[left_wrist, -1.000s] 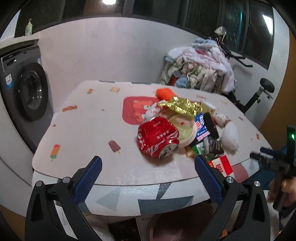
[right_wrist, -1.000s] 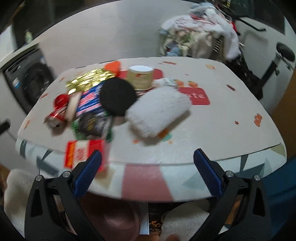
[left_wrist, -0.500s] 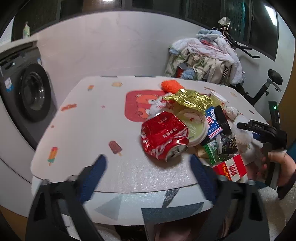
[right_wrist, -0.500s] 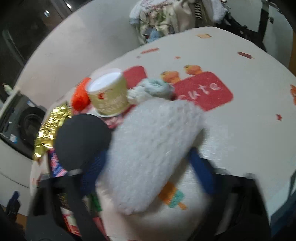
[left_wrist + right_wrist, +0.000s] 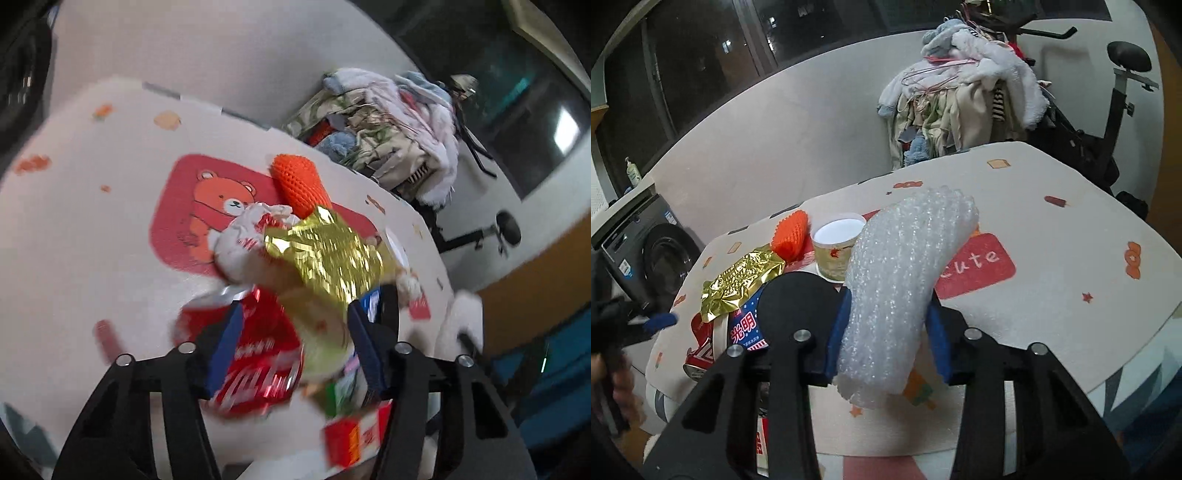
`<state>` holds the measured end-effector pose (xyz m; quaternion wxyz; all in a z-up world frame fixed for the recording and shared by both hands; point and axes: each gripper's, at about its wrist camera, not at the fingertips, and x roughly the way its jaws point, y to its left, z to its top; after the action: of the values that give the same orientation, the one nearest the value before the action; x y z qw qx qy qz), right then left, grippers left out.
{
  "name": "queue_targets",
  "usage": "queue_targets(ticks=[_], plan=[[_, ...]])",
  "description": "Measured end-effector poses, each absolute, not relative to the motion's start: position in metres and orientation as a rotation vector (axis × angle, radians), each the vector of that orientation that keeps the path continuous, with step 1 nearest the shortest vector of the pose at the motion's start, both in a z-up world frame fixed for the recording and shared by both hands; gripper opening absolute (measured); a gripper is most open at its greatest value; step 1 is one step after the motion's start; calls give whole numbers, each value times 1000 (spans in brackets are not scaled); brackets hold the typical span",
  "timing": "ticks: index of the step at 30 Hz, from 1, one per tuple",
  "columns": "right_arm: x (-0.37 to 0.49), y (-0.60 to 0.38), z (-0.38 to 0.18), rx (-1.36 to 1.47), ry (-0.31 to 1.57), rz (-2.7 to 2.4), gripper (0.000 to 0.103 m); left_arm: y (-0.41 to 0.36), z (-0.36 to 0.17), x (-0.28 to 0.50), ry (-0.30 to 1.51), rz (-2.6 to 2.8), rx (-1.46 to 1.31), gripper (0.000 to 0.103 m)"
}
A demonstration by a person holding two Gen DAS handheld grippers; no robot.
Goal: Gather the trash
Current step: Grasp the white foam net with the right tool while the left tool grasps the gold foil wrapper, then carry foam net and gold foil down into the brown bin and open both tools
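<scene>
Right wrist view: the right gripper [image 5: 886, 339] is seen with its blue pads pressed against the two sides of a white roll of bubble wrap [image 5: 901, 284], its jaws having just been closing onto it. The roll lies on a round table covered by a pale patterned cloth [image 5: 1071, 258] and curves away from the gripper. Just left of the roll a flat black disc [image 5: 798, 302] is seen, and behind the roll an upside-down gold paper cup with a white base [image 5: 836, 247] stands. Left of the roll, beyond the disc, a crumpled gold foil wrapper [image 5: 742, 280] and an orange knitted piece [image 5: 792, 236] are found, with a blue printed packet [image 5: 746, 332] under the foil. The left gripper [image 5: 659, 320] is glimpsed far left of the roll, blurred.

Left wrist view: the picture is blurred. The left gripper [image 5: 295, 347] is shown with its jaws partly apart, having just been closing; a crushed red drinks can [image 5: 255, 354] sits between them, its left side overlapped by the left pad [image 5: 225, 347], but it cannot be told whether the pads press on it. Beyond the can, a crumpled white wrapper [image 5: 243, 243] is seen.
</scene>
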<state>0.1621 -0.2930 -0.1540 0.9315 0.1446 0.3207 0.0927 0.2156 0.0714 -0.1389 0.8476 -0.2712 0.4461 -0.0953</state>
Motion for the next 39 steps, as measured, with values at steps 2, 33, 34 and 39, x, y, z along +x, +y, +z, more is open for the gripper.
queue_targets(ticks=[2, 33, 34, 39], plan=[[158, -297, -157, 301, 662, 183, 41, 75, -147, 231, 965, -209, -660, 50], [78, -270, -124, 213, 644, 291, 41, 3, -37, 124, 730, -353, -53, 18], [71, -266, -123, 203, 644, 303, 41, 5, -41, 112, 734, -350, -48, 18], [34, -243, -127, 119, 697, 378, 41, 20, -55, 60, 744, -344, -60, 18]])
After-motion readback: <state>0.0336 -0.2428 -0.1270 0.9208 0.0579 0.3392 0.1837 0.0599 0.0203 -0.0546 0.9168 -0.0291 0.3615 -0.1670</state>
